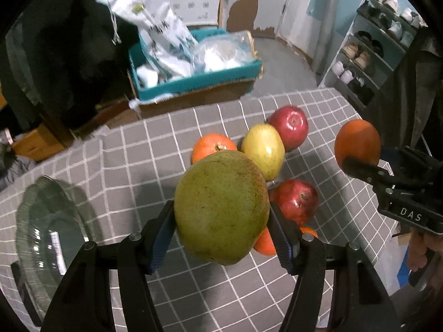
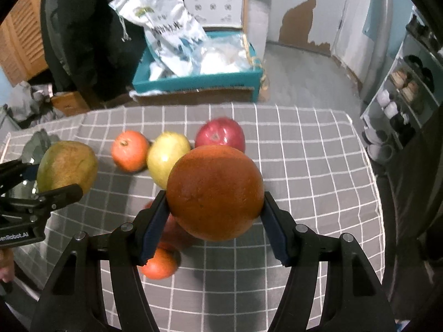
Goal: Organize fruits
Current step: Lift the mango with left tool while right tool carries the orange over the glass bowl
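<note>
- The left gripper [image 1: 221,215] is closed on a green mango [image 1: 221,207]; both pads press its sides, and the fruit is above the checked cloth [image 1: 138,166].
- The mango's long axis runs from about 1 o'clock to 7 o'clock between the fingers.
- The right gripper [image 2: 215,210] clamps a round orange [image 2: 215,192] in the same way, at half width.
- On the cloth at 12 o'clock from the mango lie a tangerine [image 1: 211,145], a yellow fruit [image 1: 263,149] and a red apple [image 1: 289,127], close together.
- A second red apple [image 1: 297,197] lies at 3 o'clock.
- A glass plate [image 1: 47,229] sits at 9 o'clock.
</note>
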`<state>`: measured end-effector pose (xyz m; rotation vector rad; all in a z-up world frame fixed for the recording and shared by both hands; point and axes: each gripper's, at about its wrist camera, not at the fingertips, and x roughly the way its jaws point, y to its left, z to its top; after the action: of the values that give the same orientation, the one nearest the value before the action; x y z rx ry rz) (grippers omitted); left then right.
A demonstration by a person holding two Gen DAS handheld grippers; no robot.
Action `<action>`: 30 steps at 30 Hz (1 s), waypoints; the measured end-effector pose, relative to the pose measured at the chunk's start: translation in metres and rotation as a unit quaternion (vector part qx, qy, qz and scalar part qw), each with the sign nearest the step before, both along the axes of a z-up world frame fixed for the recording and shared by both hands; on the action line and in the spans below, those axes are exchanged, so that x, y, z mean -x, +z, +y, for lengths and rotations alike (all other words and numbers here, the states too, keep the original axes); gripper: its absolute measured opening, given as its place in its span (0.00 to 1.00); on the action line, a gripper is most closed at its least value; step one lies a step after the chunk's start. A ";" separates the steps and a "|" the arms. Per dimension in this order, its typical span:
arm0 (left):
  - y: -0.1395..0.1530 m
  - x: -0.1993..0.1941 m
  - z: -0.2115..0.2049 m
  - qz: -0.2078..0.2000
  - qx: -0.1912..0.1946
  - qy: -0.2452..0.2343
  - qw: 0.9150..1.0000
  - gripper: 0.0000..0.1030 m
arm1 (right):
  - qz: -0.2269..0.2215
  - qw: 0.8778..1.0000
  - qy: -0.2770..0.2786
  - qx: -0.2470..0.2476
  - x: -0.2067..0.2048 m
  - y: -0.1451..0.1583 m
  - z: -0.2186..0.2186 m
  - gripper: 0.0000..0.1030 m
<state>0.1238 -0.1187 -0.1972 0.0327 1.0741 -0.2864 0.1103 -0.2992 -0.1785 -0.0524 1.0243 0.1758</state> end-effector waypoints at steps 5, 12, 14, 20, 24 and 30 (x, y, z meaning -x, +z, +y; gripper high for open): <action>0.018 0.009 0.009 -0.022 0.005 0.005 1.000 0.64 | -0.024 1.000 0.007 -0.006 0.007 0.020 0.008 0.64; 0.040 0.024 0.023 -0.045 0.007 0.014 0.999 0.64 | -0.062 0.998 0.013 -0.019 0.019 0.052 0.015 0.64; 0.047 0.029 0.029 -0.050 0.009 0.018 0.999 0.64 | -0.073 0.997 0.016 -0.022 0.023 0.061 0.018 0.64; 0.065 0.041 0.046 -0.070 0.012 0.032 0.997 0.64 | -0.095 0.995 0.024 -0.030 0.029 0.080 0.029 0.63; 0.075 0.046 0.060 -0.079 0.015 0.046 0.996 0.64 | -0.108 0.993 0.033 -0.034 0.033 0.091 0.039 0.63; 0.087 0.057 0.084 -0.090 0.027 0.068 0.993 0.64 | -0.120 0.990 0.051 -0.045 0.038 0.105 0.056 0.63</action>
<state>0.0667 -0.0343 -0.1104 -0.0631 0.8852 -0.1859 0.0725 -0.2432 -0.0733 -0.0428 0.7731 0.3011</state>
